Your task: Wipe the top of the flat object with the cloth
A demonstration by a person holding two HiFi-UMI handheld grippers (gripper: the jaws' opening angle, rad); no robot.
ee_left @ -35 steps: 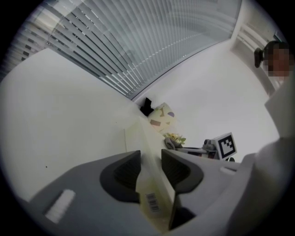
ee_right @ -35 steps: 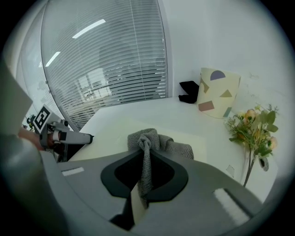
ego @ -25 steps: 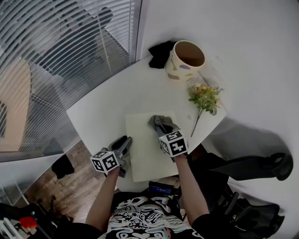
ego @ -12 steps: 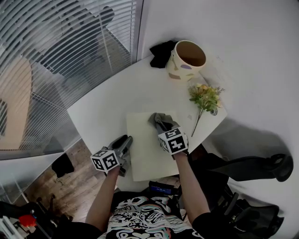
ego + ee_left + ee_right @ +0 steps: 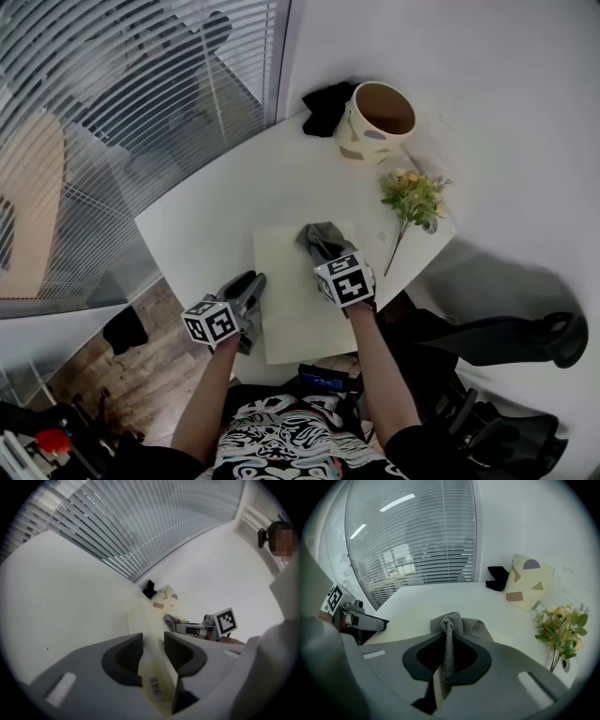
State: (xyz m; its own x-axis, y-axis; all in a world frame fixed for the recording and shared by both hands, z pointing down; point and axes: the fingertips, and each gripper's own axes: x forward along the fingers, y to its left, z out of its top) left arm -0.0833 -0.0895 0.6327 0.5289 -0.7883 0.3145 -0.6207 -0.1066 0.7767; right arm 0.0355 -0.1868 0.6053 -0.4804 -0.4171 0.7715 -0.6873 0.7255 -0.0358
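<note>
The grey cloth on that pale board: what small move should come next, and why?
Probably pull the right gripper back toward the person, dragging the cloth along the board. The cloth sits at the far end, the nearer part lies bare, and the left gripper clamps the board's edge.

Two grippers are counted: the left hand-held gripper and the right hand-held gripper. One white worktop is shown. On it are counted one cream flat board, one grey cloth, one patterned pot, one bunch of yellow flowers and one black bundle.
</note>
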